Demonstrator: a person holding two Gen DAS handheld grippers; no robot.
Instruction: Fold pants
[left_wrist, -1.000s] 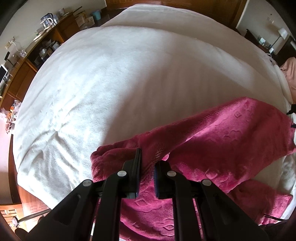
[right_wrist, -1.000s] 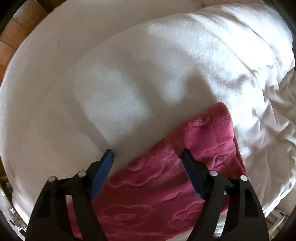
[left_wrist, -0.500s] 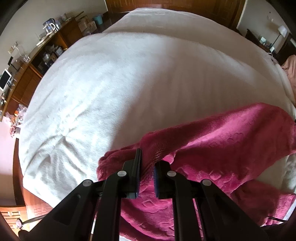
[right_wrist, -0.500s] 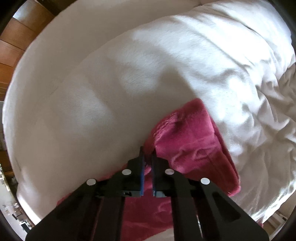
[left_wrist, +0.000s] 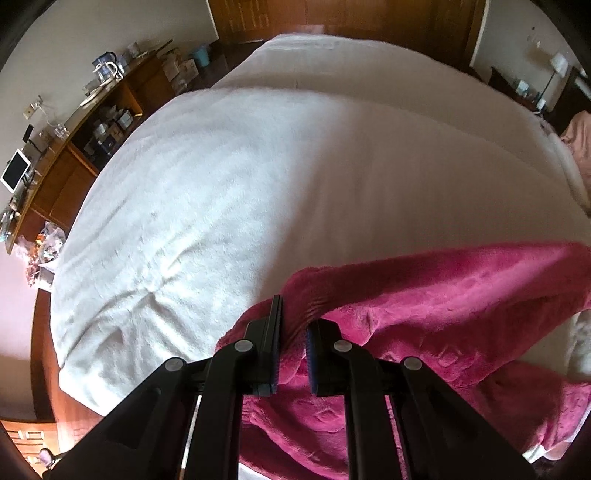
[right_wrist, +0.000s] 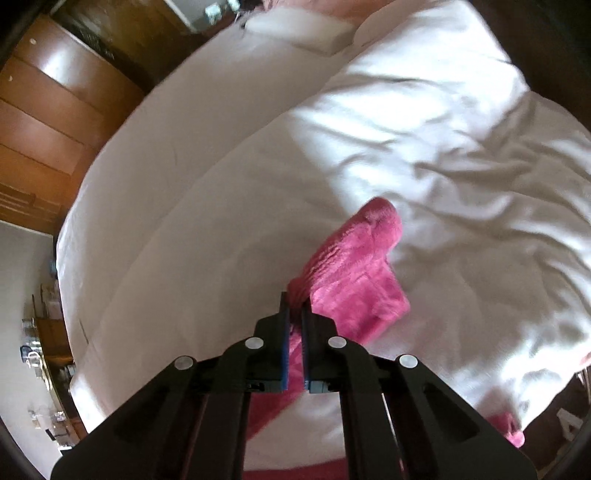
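Magenta fleece pants (left_wrist: 436, 306) with an embossed pattern lie on a white bed (left_wrist: 258, 184). In the left wrist view my left gripper (left_wrist: 293, 321) is shut on a ridge of the pants' near edge, and the cloth stretches away to the right. In the right wrist view my right gripper (right_wrist: 294, 310) is shut on the other end of the pants (right_wrist: 354, 266), lifted off the bed (right_wrist: 443, 166). The pinched cloth hangs in a folded flap beyond the fingertips. More of the fabric trails down below the gripper.
A wooden desk (left_wrist: 74, 147) with a kettle, boxes and a tablet runs along the left of the bed. A lamp stands on a bedside table (left_wrist: 532, 88) far right. The right wrist view shows a pillow (right_wrist: 299, 29), rumpled duvet (right_wrist: 498, 184) and wooden wardrobe doors (right_wrist: 44, 129).
My right gripper closed on the pants' end and lifted it well clear of the bed, moving sideways. My left gripper stayed shut on the pants and rose a little.
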